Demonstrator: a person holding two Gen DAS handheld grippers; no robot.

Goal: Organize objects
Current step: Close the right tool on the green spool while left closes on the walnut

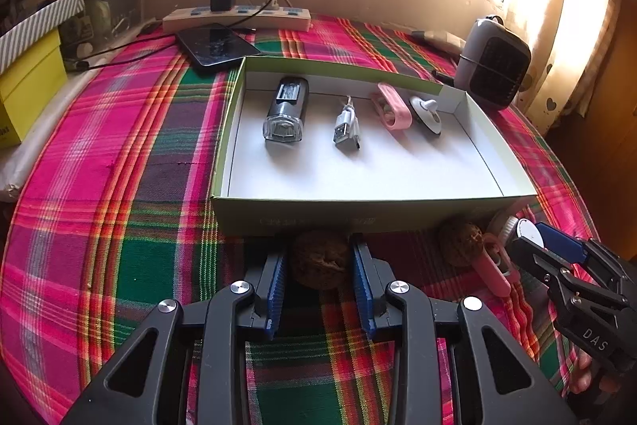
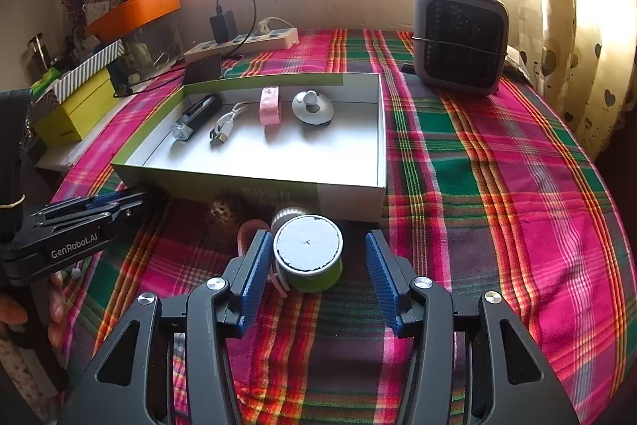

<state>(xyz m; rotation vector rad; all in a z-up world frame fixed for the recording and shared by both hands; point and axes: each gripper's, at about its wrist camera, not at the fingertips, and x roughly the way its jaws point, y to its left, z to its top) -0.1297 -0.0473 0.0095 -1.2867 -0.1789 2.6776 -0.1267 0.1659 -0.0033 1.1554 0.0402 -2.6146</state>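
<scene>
A brown walnut (image 1: 318,265) lies on the plaid cloth just before the box's near wall, and my left gripper (image 1: 319,245) is shut on it, both blue pads against its sides. My right gripper (image 2: 316,237) stands open around a small green jar with a white lid (image 2: 314,275); its left pad is close to the jar, the right pad stands apart. A second walnut (image 2: 225,216) and a pink clip-like item (image 2: 249,230) lie left of the jar. The shallow white box (image 1: 223,130) holds a clear-fronted light (image 1: 284,110), a white USB cable (image 1: 347,126), a pink case (image 1: 392,106) and a white knobbed disc (image 1: 426,110).
A grey fan heater (image 2: 460,38) stands at the back right. A power strip with a charger (image 1: 237,16), a phone (image 1: 217,46), and yellow, striped and orange boxes (image 1: 30,78) crowd the back left. A white ribbed cap (image 2: 290,212) sits behind the jar. Bare plaid cloth lies right of the box.
</scene>
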